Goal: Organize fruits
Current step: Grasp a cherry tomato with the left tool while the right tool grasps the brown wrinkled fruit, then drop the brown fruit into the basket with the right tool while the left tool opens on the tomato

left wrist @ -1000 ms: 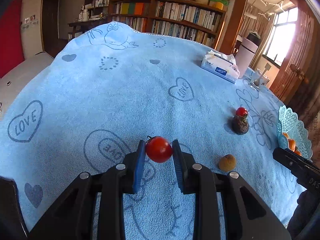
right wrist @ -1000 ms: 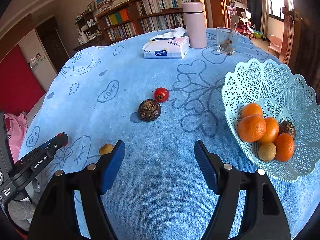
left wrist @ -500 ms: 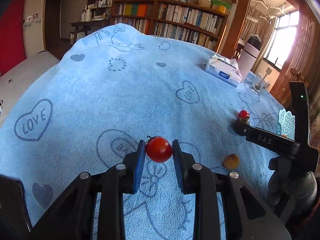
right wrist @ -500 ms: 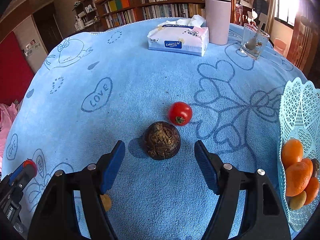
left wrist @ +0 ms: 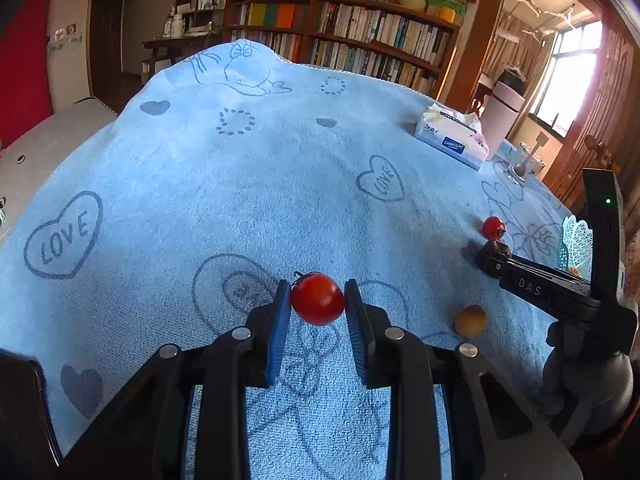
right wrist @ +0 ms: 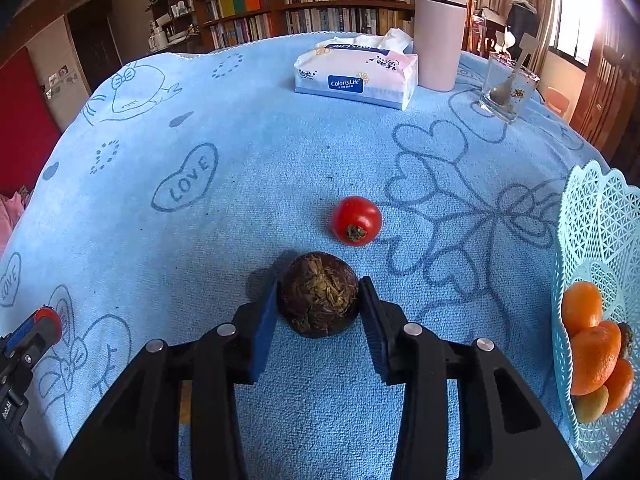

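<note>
The left gripper point(left wrist: 318, 300) is clamped on a small round red cherry tomato point(left wrist: 318, 299), its blue-padded fingers point(left wrist: 280, 328) pressing both sides and holding the fruit above the light blue terry tablecloth printed with hearts and "LOVE" point(left wrist: 240, 184). The right gripper point(right wrist: 319, 300) has just been closing its jaws around a dark brown rough-skinned round fruit point(right wrist: 319, 299), which sits on the cloth with both pads against its sides. Just beyond it lies a second red tomato with a dried green calyx point(right wrist: 356, 221). A small tan oval fruit point(left wrist: 471, 320) rests on the cloth between the two tools. At the right edge stands a pale turquoise plastic lattice basket point(right wrist: 600, 216) holding orange mandarins point(right wrist: 588, 332). Farther back are a white and blue tissue pack point(right wrist: 356, 76), a pink cylindrical flask point(right wrist: 438, 36) and a clear glass with a spoon point(right wrist: 508, 88)
</note>
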Tool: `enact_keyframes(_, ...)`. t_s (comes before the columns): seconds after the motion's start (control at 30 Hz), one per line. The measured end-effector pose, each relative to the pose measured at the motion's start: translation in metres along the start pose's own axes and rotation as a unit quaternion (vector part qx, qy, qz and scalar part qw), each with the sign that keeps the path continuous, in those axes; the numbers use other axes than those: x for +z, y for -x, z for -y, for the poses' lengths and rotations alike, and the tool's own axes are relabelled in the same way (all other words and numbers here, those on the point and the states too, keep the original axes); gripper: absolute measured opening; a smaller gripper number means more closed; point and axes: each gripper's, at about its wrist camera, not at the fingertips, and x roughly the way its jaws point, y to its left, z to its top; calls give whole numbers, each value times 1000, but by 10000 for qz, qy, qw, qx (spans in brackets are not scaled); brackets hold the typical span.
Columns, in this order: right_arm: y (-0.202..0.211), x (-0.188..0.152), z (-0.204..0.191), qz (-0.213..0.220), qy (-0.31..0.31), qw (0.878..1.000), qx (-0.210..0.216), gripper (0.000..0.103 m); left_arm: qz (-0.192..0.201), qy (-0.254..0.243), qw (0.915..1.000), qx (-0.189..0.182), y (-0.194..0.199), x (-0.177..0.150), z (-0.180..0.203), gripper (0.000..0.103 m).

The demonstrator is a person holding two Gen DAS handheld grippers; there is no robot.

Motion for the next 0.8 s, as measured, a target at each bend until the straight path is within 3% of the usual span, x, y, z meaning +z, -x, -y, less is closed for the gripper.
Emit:
enact_keyframes(0.4,53,-15,12,292,-235,9988,299,41,28,-57,10000,-20,1,-1,4,28)
enact_keyframes(0.8,95,-18,41,694,-582,9956,256,41,54,-175,9998,-58,7,-2,13,28)
